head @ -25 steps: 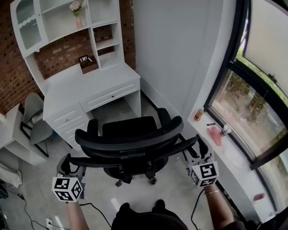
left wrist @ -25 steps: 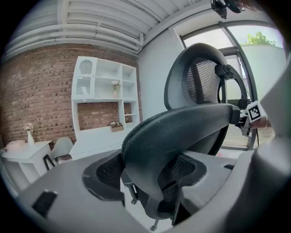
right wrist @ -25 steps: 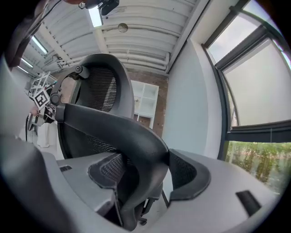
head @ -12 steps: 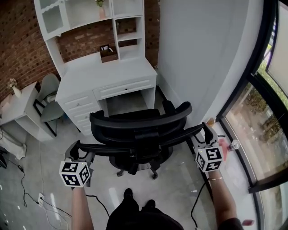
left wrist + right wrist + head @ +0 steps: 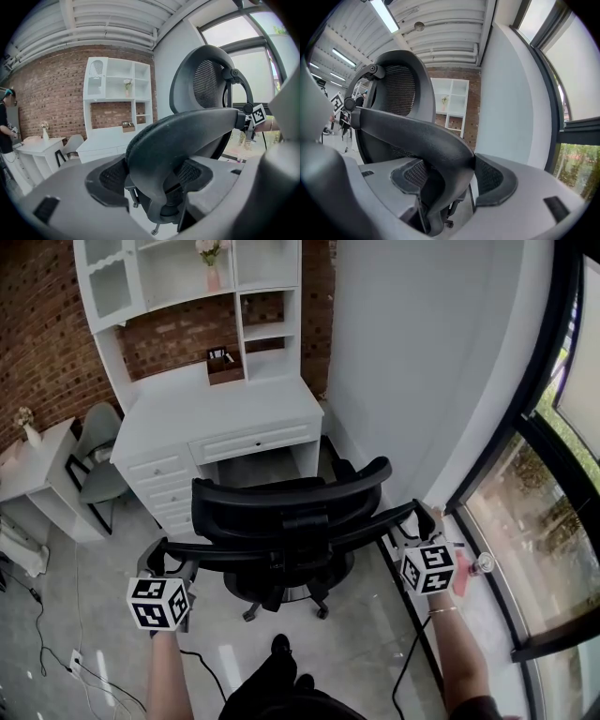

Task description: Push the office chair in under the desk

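A black mesh office chair (image 5: pixel 281 521) stands on the floor just in front of the white desk (image 5: pixel 225 413), its back toward me and its seat facing the kneehole (image 5: pixel 253 465). My left gripper (image 5: pixel 167 557) is shut on the chair's left armrest (image 5: pixel 187 131), which fills the space between the jaws of the left gripper (image 5: pixel 154 176). My right gripper (image 5: pixel 419 521) is shut on the right armrest (image 5: pixel 412 131), with the padded jaws of the right gripper (image 5: pixel 450 173) pressed on both sides of it. The chair's base and castors (image 5: pixel 281 601) show below the seat.
A grey side chair (image 5: pixel 94 474) and a low white table (image 5: pixel 37 474) stand left of the desk. A grey wall (image 5: pixel 403 381) and a window sill (image 5: pixel 473 606) with a can (image 5: pixel 483 564) run close along the right. Cables (image 5: pixel 56 662) lie on the floor at left.
The chair has rolled closer to the desk, with both grippers still shut on its armrests. I have stepped forward behind it.
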Motion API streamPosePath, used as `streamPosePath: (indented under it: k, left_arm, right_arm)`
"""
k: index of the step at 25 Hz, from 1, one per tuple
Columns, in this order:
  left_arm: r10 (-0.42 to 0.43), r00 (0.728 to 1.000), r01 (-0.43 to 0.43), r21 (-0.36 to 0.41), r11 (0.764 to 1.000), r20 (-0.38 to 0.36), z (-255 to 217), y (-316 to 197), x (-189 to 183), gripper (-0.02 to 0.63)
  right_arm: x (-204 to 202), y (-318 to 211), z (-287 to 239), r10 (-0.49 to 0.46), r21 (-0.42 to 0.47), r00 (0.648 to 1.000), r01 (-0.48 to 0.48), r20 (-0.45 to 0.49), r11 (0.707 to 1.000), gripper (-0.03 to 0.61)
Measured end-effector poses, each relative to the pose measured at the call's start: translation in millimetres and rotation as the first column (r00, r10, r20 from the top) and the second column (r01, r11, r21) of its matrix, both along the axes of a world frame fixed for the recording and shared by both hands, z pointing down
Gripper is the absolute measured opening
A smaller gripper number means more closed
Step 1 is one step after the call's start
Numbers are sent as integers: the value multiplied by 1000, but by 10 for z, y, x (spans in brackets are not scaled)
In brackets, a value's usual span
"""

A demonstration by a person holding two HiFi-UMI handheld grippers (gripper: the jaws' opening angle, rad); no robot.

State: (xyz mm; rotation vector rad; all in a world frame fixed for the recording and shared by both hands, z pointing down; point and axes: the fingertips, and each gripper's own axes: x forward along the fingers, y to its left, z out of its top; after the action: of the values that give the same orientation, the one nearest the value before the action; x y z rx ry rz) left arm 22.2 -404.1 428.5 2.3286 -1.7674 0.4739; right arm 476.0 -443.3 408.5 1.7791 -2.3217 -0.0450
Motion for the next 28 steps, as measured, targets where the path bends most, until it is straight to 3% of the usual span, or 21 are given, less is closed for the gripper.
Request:
streamPosePath:
  k: [17, 28]
  left_arm:
    - [-22, 1000, 22, -11, 1000, -8, -151, -1073, 34, 295]
    - [-52, 999, 51, 35, 998, 1, 78, -1287, 20, 295]
  right_arm:
    - [16, -1265, -156, -29, -10, 1000, 29, 1, 1000, 268]
    - [10, -1484, 95, -38, 19, 999, 38, 6, 999, 268]
